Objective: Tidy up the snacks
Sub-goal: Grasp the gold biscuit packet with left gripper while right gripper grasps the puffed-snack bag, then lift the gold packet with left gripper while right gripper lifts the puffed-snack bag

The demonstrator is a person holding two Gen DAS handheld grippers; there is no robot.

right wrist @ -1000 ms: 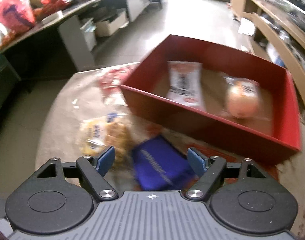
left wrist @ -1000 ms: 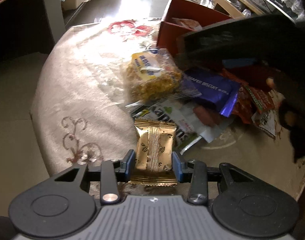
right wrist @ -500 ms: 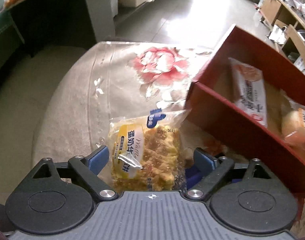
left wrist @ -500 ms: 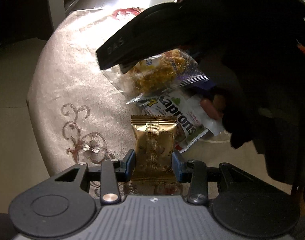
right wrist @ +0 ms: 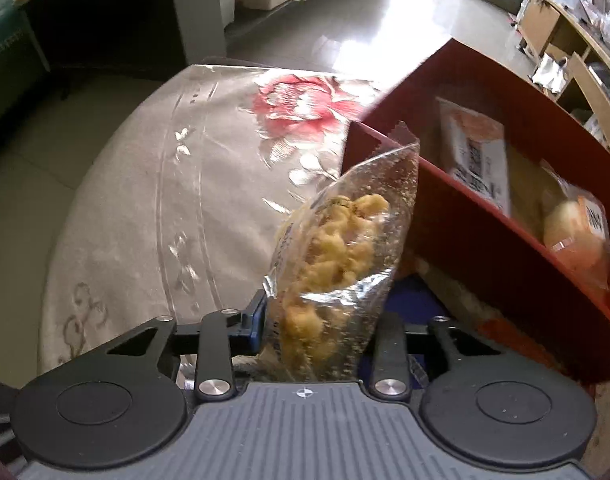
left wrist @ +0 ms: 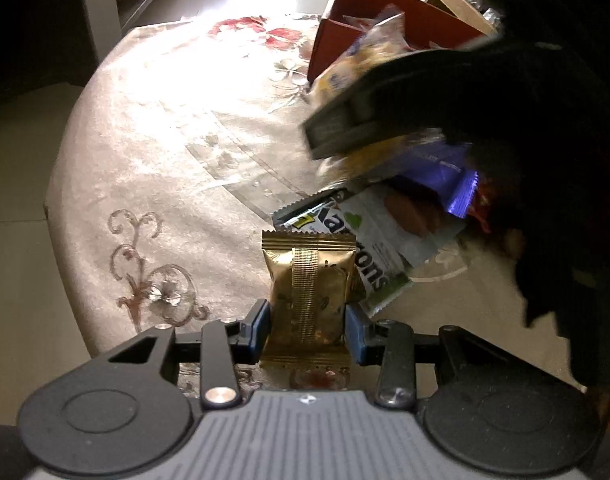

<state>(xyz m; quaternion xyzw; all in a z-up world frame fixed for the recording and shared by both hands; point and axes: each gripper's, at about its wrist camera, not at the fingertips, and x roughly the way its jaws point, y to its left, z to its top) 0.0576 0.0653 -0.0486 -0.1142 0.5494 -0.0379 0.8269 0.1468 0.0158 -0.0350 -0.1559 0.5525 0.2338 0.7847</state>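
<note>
My left gripper (left wrist: 307,320) is shut on a gold foil snack packet (left wrist: 307,280), which stands upright between the blue pads just above the tablecloth. My right gripper (right wrist: 313,320) is closing on a clear bag of yellow puffed snacks (right wrist: 341,232). The bag is pinched between its fingers and sticks up off the table, beside the near wall of the red box (right wrist: 485,232). In the left wrist view the same bag (left wrist: 357,60) shows blurred under the right gripper's dark body, in front of the red box (left wrist: 337,44).
A white-and-green packet (left wrist: 381,240) and a purple packet (left wrist: 445,176) lie in a pile right of the gold one. The box holds a white-orange packet (right wrist: 481,160) and a wrapped bun (right wrist: 573,228). The flowered tablecloth (left wrist: 165,140) drops off at a rounded edge on the left.
The right gripper swung left from the purple packet to the yellow snack bag, closed on it and tilted it up off the table. The left gripper stayed put with the gold packet.
</note>
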